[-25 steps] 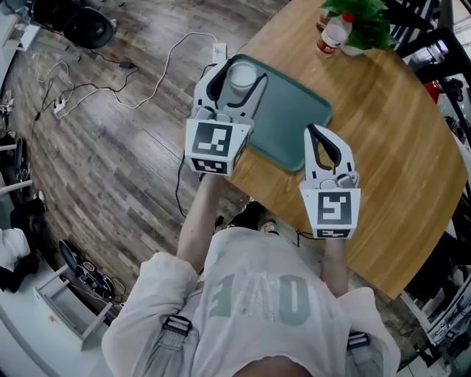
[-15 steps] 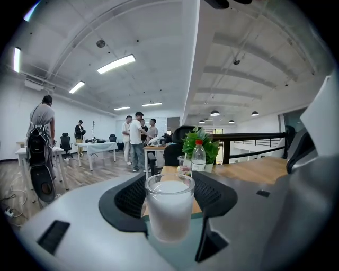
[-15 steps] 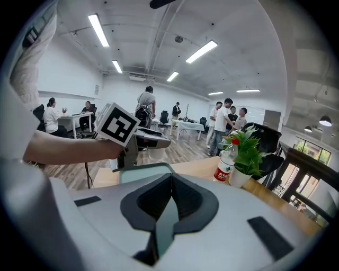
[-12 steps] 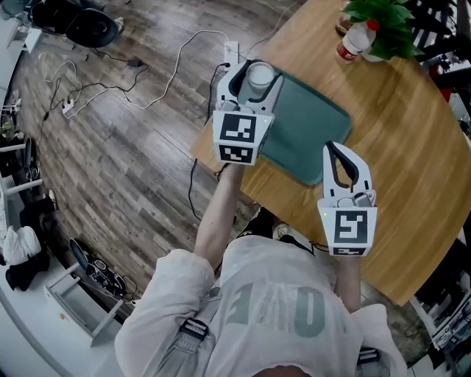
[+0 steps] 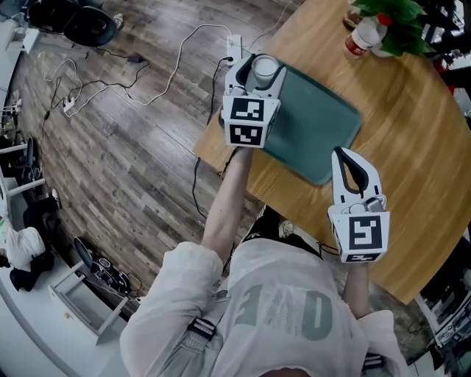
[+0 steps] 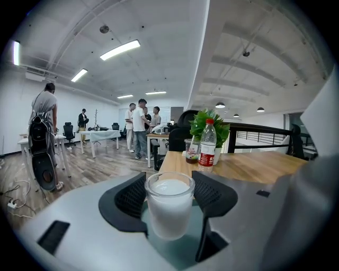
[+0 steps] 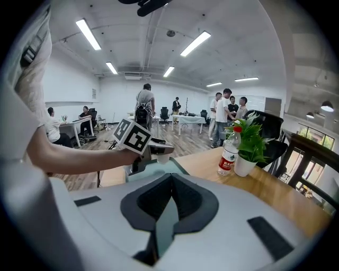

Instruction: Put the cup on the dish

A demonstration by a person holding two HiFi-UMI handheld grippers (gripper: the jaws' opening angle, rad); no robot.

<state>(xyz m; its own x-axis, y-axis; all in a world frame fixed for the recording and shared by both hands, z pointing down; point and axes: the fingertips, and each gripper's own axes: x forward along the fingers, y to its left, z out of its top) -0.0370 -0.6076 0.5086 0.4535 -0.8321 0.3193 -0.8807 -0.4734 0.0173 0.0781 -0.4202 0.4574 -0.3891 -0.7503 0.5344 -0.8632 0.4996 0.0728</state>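
Note:
A frosted white cup (image 5: pixel 263 71) sits between the jaws of my left gripper (image 5: pixel 255 72), which is shut on it. In the left gripper view the cup (image 6: pixel 169 204) stands upright between the black pads (image 6: pixel 214 193), with teal surface under it. The dish is a teal tray (image 5: pixel 318 136) on the round wooden table (image 5: pixel 412 154); the cup is at its far left corner, and I cannot tell whether it touches. My right gripper (image 5: pixel 347 163) is shut and holds nothing, at the tray's near right edge. The right gripper view shows the left gripper (image 7: pixel 139 143) with the cup (image 7: pixel 163 157) over the tray (image 7: pixel 176 166).
A plastic bottle with a red cap (image 5: pixel 366 37) and a potted green plant (image 5: pixel 397 18) stand at the table's far side. Cables and a power strip (image 5: pixel 234 48) lie on the wood floor left of the table edge. People stand far off in the room.
My left gripper has carried the cup further out, from the table's edge to the tray's far left corner. The right gripper has stayed shut near the tray's right edge.

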